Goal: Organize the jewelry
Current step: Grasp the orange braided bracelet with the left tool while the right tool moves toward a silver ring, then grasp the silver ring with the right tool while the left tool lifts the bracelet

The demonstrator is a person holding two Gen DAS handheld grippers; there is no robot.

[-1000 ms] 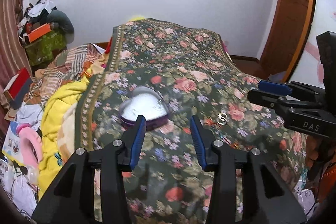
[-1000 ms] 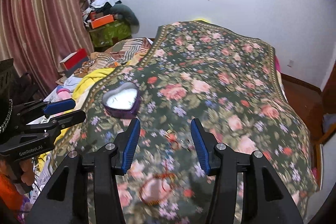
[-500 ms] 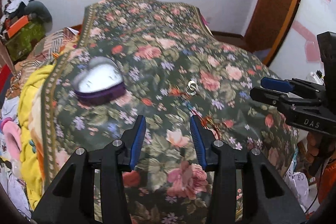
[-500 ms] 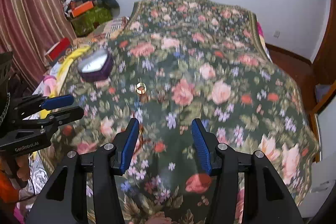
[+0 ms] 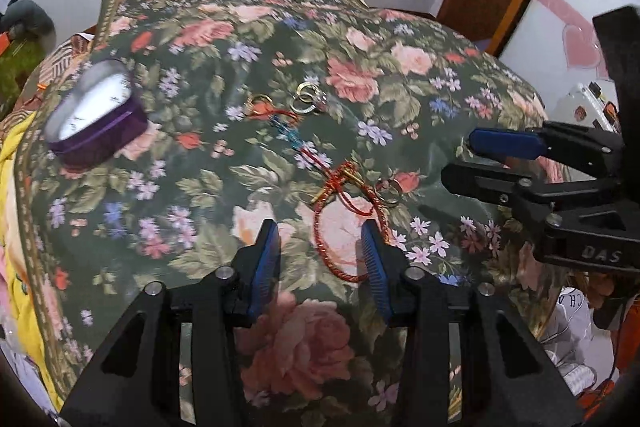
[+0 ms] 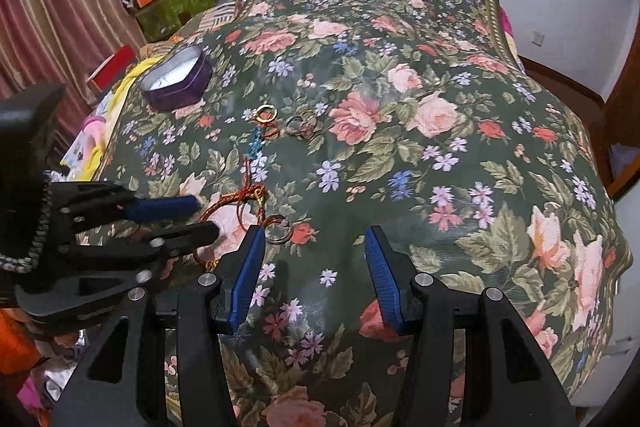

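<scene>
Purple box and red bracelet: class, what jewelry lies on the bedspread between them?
Left wrist view: between the purple box and red bracelet lie gold rings and a blue-beaded red cord.

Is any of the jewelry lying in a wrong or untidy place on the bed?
Yes. The jewelry lies loose on the floral bedspread, not in the purple heart-shaped box: gold rings, a red cord bracelet and two more rings. The cords look tangled. The box itself appears shut.

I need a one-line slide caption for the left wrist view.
Left gripper, fingers open, above a red cord bracelet on the floral bedspread.
</scene>
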